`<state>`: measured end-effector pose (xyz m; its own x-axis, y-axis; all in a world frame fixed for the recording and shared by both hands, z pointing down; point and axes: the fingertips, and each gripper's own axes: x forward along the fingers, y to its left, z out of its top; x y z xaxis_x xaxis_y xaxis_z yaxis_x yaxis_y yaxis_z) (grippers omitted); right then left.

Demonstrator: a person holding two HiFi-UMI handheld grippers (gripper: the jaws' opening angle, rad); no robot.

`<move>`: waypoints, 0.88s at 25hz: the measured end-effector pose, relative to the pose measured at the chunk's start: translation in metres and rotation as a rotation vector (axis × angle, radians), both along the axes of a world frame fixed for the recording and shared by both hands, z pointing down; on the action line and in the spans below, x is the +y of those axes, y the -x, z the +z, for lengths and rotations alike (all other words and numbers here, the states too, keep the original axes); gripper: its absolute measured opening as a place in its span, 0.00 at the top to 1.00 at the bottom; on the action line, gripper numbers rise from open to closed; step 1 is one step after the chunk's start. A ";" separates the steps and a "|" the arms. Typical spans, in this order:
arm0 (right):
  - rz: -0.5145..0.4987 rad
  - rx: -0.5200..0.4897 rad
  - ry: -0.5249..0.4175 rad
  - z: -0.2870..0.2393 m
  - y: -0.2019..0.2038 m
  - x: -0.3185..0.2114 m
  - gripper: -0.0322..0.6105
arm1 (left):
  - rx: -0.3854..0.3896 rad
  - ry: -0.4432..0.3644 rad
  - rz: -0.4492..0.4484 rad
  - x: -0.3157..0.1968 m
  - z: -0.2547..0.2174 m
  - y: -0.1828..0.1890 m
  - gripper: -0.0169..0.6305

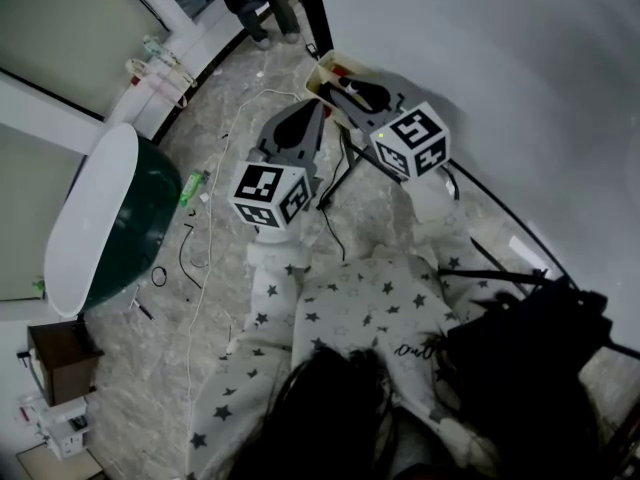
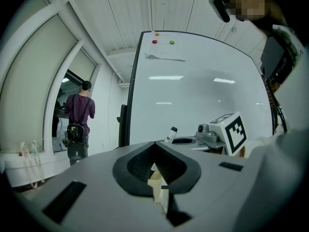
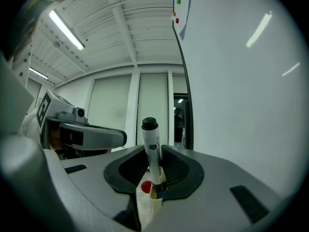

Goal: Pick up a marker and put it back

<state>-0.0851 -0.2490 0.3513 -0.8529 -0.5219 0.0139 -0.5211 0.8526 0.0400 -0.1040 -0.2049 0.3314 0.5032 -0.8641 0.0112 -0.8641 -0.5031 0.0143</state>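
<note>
1. We see the right hand-held gripper (image 3: 154, 179) closed on a marker (image 3: 152, 149). It holds the marker upright, low on the barrel. The marker's lower end is at the mouth of a cream holder (image 3: 144, 200) beside the whiteboard (image 3: 241, 105). We cannot tell whether the tip is already inside.
2. Most of the marker stands above the jaws, and the barrel is round and smooth. We judge that a tilt or jolt of the hand-held gripper could make it swivel in the grip.
3. The holder is crowded with a red cap (image 3: 146, 186) and yellow and blue ends. If the marker goes down off-line, its end could catch on these or on the rim and be pushed askew.
4. If the jaws let go too high, the marker might bounce out. In the head view the floor (image 1: 230, 148) lies well below.
5. The left hand-held gripper (image 2: 161, 190) has its jaws together with nothing between them. It is near the holder and just beside the right one. A drift could knock either.
6. The marker is slim and straight, with a white barrel and a black cap on top. It carries a small dark logo and print too small to read. We expect it to feel rigid and slippery.
</note>
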 end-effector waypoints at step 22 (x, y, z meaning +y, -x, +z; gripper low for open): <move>0.092 0.127 -0.060 0.039 0.000 0.003 0.82 | 0.013 0.046 0.021 0.002 0.030 -0.009 0.97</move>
